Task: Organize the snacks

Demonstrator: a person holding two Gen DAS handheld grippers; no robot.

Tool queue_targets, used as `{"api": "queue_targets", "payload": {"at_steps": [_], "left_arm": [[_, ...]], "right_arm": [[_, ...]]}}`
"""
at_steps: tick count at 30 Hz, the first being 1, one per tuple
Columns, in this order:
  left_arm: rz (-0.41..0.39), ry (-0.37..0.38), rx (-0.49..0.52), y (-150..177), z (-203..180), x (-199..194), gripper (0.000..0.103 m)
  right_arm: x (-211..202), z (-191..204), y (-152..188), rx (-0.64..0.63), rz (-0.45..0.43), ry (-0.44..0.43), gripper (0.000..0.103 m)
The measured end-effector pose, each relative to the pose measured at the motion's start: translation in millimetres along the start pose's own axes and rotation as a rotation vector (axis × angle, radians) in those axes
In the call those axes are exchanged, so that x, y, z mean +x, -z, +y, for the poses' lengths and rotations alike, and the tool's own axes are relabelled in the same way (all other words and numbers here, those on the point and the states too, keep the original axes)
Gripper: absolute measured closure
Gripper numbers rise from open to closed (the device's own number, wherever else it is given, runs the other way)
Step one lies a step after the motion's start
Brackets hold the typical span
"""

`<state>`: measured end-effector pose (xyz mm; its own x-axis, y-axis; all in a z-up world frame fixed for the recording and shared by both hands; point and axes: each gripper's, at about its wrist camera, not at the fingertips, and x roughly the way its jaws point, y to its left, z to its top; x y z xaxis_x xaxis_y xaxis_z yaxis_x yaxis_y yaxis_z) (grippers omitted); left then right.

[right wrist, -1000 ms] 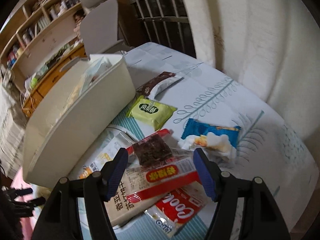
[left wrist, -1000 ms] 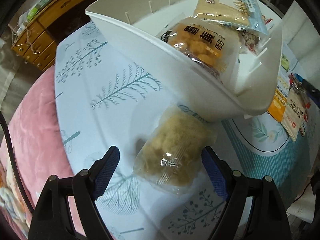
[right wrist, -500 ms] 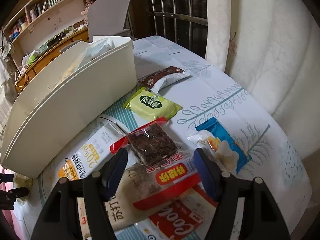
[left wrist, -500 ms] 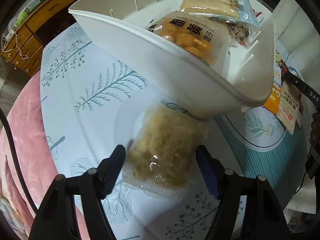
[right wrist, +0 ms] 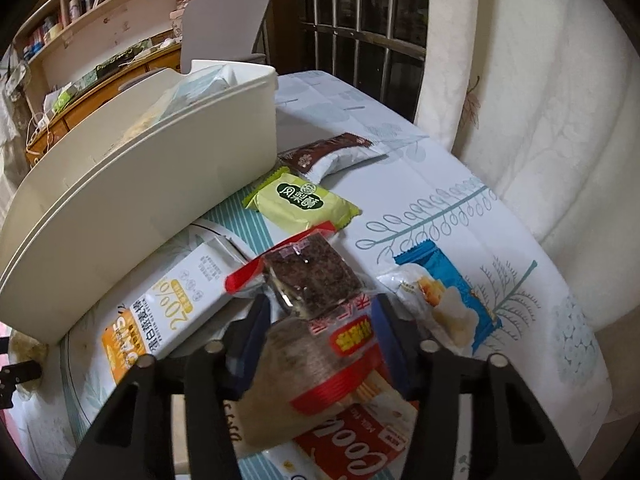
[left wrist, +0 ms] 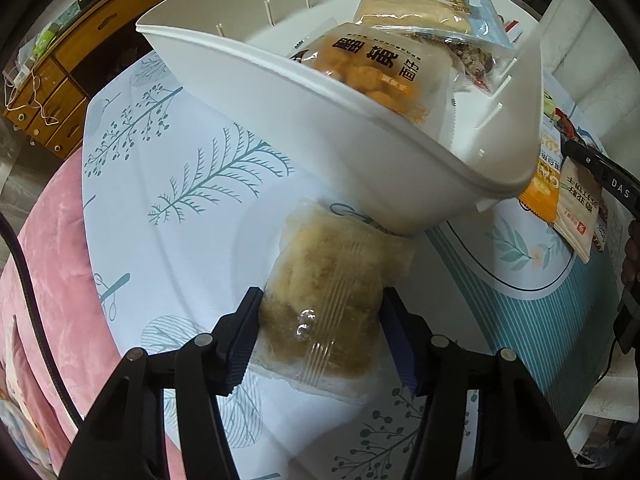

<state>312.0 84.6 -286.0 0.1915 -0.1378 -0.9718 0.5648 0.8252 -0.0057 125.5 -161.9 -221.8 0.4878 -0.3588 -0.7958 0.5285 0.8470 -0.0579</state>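
My left gripper point(left wrist: 320, 332) is shut on a clear packet of yellow-brown snack point(left wrist: 328, 292) lying on the tablecloth beside the white organizer bin point(left wrist: 320, 132). The bin holds an orange snack bag point(left wrist: 372, 68) and a pale biscuit bag point(left wrist: 420, 4). My right gripper point(right wrist: 320, 332) is shut on a tan packet with a red band point(right wrist: 316, 376), raised off the pile. A dark brownie packet point(right wrist: 312, 276) lies just beyond the fingertips.
Loose on the table by the bin point(right wrist: 140, 184) are a green packet point(right wrist: 304, 200), a brown-and-white packet point(right wrist: 332, 156), a blue packet point(right wrist: 448, 292), a white-and-orange box point(right wrist: 176, 300) and a red cookie pack point(right wrist: 360, 452). A pink cushion point(left wrist: 44, 272) borders the table's left edge.
Both grippers moved forward and closed. The left now pinches the clear snack packet. The right closed on the tan red-banded packet and lifted its end.
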Motion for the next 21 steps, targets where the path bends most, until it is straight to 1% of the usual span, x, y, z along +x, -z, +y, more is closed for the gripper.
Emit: {"api": "queue_targets", "payload": {"at_steps": [1,4,10,12,14,16,21], "left_arm": [[0.000,0.001,0.000,1,1,-1,0.047],[-0.005,-0.001,-0.006,4,2,-6,0.052],[0.013,-0.013,-0.004,16,-7,-13,0.053],[0.032,-0.035,-0.023,21,-8,-16,0.054],[0.043,-0.045,-0.043,25,-6,-22,0.054],[0.044,-0.038,-0.064,29,-5,-30,0.054],[0.001,-0.028,-0.087,33,-7,-62,0.054]], "right_arm": [[-2,1,0,-0.008,0.001,0.003,0.061],[-5,5,0,-0.037,0.011,0.027,0.066],[-8,10,-1,-0.077,0.028,0.078,0.073],[-11,12,-1,-0.084,0.039,0.090,0.074],[-16,12,-2,-0.087,0.050,0.090,0.076],[-21,12,-3,-0.089,0.060,0.090,0.078],[-38,10,-4,-0.088,0.073,0.068,0.079]]}}
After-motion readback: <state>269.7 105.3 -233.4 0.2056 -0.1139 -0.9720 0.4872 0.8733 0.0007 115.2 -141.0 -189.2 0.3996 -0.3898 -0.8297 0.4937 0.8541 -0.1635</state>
